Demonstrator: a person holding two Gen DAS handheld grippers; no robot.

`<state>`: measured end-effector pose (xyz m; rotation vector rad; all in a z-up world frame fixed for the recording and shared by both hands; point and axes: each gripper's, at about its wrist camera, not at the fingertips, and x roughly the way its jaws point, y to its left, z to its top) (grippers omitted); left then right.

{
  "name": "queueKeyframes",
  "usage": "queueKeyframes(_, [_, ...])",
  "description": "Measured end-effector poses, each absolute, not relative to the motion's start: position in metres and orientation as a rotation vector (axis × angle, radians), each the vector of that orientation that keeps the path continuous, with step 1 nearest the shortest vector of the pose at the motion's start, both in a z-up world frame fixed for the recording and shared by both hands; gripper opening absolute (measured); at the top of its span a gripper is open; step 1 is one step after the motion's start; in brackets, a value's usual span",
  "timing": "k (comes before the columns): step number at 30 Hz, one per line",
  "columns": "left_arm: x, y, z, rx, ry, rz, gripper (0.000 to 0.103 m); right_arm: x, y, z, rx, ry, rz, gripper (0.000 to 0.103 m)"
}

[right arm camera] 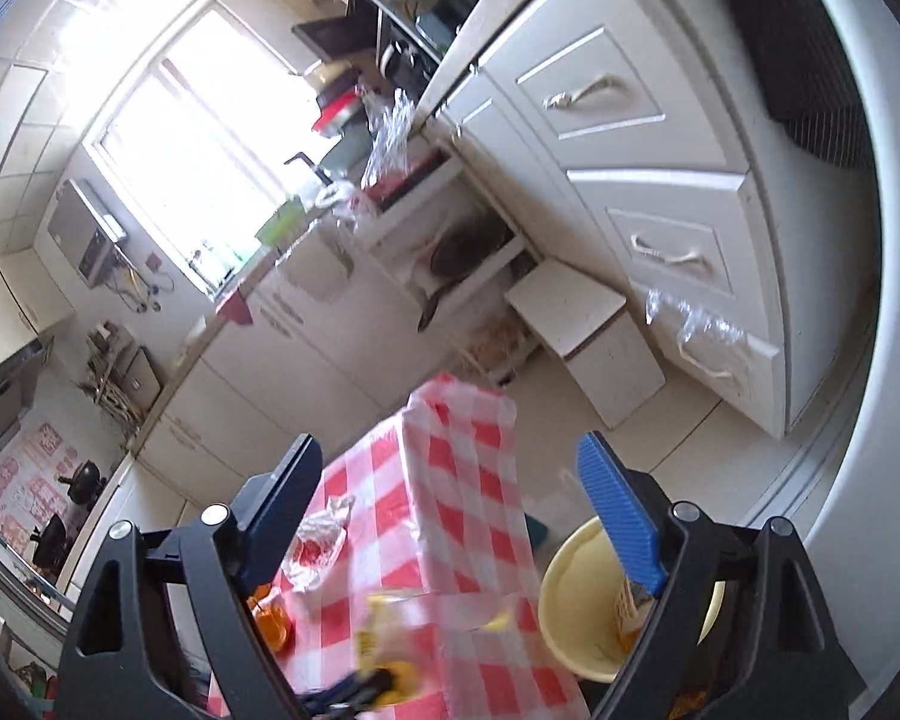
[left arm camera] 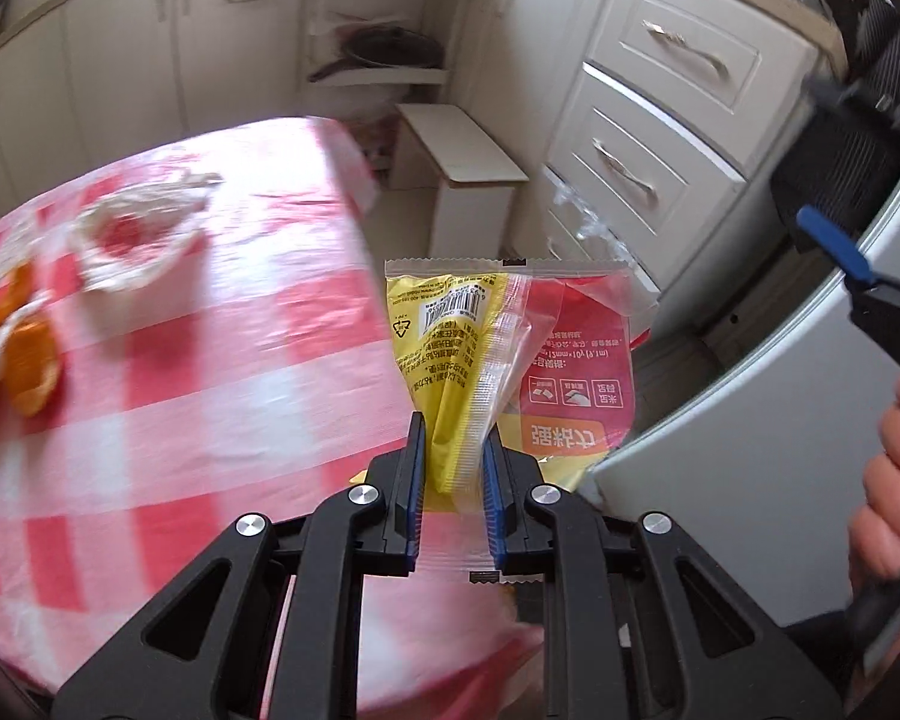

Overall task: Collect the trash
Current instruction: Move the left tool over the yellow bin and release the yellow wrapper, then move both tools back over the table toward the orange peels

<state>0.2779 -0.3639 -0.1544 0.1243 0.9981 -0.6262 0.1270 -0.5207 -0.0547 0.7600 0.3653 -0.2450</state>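
On my left wrist camera I have the left gripper (left arm camera: 453, 468) closed on a yellow and red wrapper (left arm camera: 498, 354), its clear sealed strip pinched between the blue pads (left arm camera: 492, 480). The wrapper stands up out of the fingers, just past the edge of the table (left arm camera: 180, 360) with its red and white checked cloth. This view also gives me orange peel (left arm camera: 24, 354) at the table's left edge and a crumpled white wrapper (left arm camera: 132, 234) beyond it, both lying on the cloth, blurred. At the far right I can see the right gripper (left arm camera: 852, 264) from outside, with the person's hand (left arm camera: 894, 474) around its handle in front of a white appliance (left arm camera: 780, 420).

The right wrist camera looks from higher up. The right gripper (right arm camera: 450, 516) hangs with its fingers spread wide and nothing between them. Here alone I see a yellow bin (right arm camera: 576, 600) on the floor beside the table (right arm camera: 468, 480), partly behind the right blue pad (right arm camera: 618, 516), with some scraps inside that I cannot identify. The yellow wrapper (right arm camera: 390, 648) shows only as a blur low in this view, over the near end of the cloth. The peel (right arm camera: 270, 618) and white wrapper (right arm camera: 318, 540) sit near the left finger. A small white stool (right arm camera: 588, 336) stands by the drawers (right arm camera: 660, 180).
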Motion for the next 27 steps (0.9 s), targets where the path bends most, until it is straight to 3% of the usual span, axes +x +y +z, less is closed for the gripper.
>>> queueKeyframes(5, [0.294,-0.424,-0.192,0.202,1.088,-0.594,0.041,0.132,-0.534,-0.053,0.773,0.37,-0.241,0.084])
queueKeyframes(10, [0.293,-0.427,-0.179,0.202,1.068,-0.606,0.052,0.138,-0.533,-0.055,0.789,0.394,-0.214,0.084])
queueKeyframes(15, [0.294,-0.411,-0.156,0.189,1.039,-0.639,0.059,0.136,-0.526,-0.051,0.784,0.365,-0.203,0.084])
queueKeyframes(27, [0.31,-0.348,-0.143,0.093,1.067,-0.591,0.06,0.135,-0.527,-0.056,0.861,0.349,-0.203,0.084])
